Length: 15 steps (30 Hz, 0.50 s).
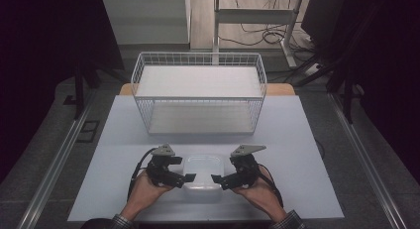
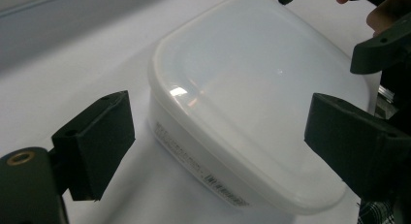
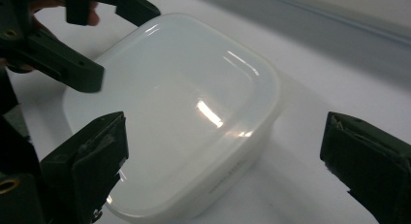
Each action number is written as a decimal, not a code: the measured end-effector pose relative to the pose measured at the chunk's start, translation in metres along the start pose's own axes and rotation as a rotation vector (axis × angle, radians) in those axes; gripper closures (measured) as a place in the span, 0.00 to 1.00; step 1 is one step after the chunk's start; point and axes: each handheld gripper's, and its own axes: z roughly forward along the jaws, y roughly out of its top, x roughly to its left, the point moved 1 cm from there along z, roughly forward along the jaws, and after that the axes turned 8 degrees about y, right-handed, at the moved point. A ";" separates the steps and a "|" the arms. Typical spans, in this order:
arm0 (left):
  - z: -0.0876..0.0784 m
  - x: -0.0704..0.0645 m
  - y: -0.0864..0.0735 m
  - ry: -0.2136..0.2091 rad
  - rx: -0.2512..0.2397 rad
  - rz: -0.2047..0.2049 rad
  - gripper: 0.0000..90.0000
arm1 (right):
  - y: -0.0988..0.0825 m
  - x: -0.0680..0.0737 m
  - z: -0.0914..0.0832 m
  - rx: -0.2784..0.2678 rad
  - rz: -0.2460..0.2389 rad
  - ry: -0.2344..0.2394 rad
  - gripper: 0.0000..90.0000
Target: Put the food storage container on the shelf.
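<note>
A white, translucent plastic box with a lid (image 1: 202, 170) sits on the white tabletop (image 1: 297, 154) near the front edge. My left gripper (image 1: 182, 169) is at its left side, open, with one jaw on each side of the box's left end (image 2: 252, 73). At the right end (image 3: 184, 88), my right gripper (image 1: 224, 170) is open in the same way. In the left gripper view the jaws of my left gripper (image 2: 223, 136) stand wide apart around the box. My right gripper (image 3: 228, 156) straddles it just as widely. No pad visibly presses the box.
A white wire basket (image 1: 198, 58) with a pale board on its bottom stands at the back middle of the table. Bare tabletop lies to the left and right of the hands. Metal rails (image 1: 59, 154) flank the table, and cables (image 1: 262, 35) lie on the floor behind.
</note>
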 end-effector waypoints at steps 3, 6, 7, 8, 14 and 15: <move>0.001 0.003 -0.003 -0.051 -0.006 -0.033 0.17 | -0.005 -0.001 0.009 0.044 0.052 0.070 0.10; 0.001 0.004 -0.008 -0.093 -0.003 -0.070 0.21 | -0.006 -0.002 0.009 0.054 0.102 0.116 0.15; -0.001 0.003 -0.009 -0.099 0.003 -0.083 0.22 | -0.008 -0.002 0.007 0.070 0.138 0.131 0.19; -0.001 0.003 -0.009 -0.099 0.003 -0.083 0.23 | -0.008 -0.002 0.007 0.070 0.138 0.131 0.19; -0.021 0.002 -0.018 -0.100 -0.012 -0.126 0.57 | -0.014 0.000 -0.015 0.041 0.221 0.139 0.58; -0.023 0.001 -0.019 -0.098 -0.013 -0.135 0.57 | -0.014 0.000 -0.015 0.041 0.221 0.139 0.58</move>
